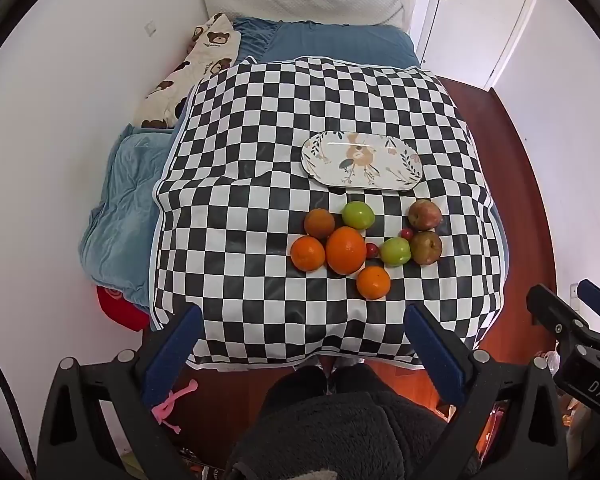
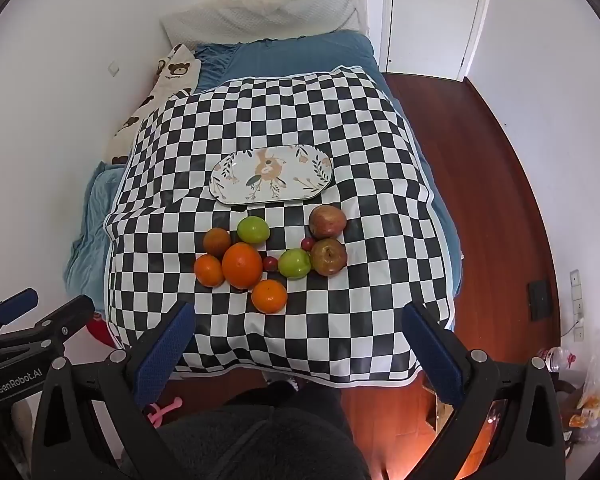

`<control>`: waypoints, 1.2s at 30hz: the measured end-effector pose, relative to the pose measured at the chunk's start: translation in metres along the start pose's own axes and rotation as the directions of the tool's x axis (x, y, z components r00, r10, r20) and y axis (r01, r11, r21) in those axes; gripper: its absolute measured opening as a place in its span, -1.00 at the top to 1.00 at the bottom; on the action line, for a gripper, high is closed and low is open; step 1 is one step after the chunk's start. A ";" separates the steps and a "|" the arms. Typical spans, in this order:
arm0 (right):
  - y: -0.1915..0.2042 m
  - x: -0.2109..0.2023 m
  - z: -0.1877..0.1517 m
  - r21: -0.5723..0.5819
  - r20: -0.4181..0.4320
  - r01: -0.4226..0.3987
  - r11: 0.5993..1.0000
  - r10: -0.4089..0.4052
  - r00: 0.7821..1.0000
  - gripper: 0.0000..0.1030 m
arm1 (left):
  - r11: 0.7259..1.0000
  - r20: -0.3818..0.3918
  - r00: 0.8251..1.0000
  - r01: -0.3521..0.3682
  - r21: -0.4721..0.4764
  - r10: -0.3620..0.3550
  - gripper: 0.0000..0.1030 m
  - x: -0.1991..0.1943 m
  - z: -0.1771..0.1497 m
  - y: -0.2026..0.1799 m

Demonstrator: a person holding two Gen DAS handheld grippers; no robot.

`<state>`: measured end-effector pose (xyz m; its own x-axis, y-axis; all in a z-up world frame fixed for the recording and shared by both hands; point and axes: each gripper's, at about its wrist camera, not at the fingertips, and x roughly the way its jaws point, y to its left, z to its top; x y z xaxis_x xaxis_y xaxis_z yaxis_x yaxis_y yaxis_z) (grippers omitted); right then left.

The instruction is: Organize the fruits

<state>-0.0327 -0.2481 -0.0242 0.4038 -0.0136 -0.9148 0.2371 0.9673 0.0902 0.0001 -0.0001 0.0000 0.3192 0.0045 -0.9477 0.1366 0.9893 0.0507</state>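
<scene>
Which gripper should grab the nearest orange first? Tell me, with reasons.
Probably the left gripper: the nearest orange lies just ahead between its open fingers. In the right gripper's view it sits left of centre. Both are open and empty, so it's close.

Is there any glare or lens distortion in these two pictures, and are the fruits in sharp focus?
Left wrist view: strong fisheye bending, a dark round border, and a bright glare streak on the plate; the large orange is sharp. Right wrist view: the same bending, the checkered cloth bulges, and the plate shows only faint shine; the fruits look sharp.
</scene>
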 end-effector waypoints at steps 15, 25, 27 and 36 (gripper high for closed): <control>0.000 -0.004 0.000 0.002 0.006 -0.009 1.000 0.009 1.000 -1.00 | 1.000 0.009 1.000 0.006 -0.002 -0.006 -1.00 0.000 0.000 0.000; 0.002 -0.002 0.001 0.002 0.006 -0.009 1.000 0.009 1.000 -1.00 | 1.000 0.009 1.000 0.008 -0.001 -0.008 -1.00 0.001 0.000 -0.001; 0.002 -0.001 0.001 0.002 0.006 -0.009 1.000 0.008 1.000 -1.00 | 1.000 0.010 1.000 0.008 -0.003 -0.008 -1.00 0.000 0.000 -0.001; 0.001 0.000 0.001 0.002 0.005 -0.009 1.000 0.009 1.000 -1.00 | 1.000 0.012 1.000 0.009 -0.003 -0.009 -1.00 0.000 0.000 -0.001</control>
<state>-0.0314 -0.2473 -0.0234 0.4099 -0.0066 -0.9121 0.2354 0.9669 0.0988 -0.0001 -0.0007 -0.0004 0.3290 -0.0065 -0.9443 0.1370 0.9897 0.0409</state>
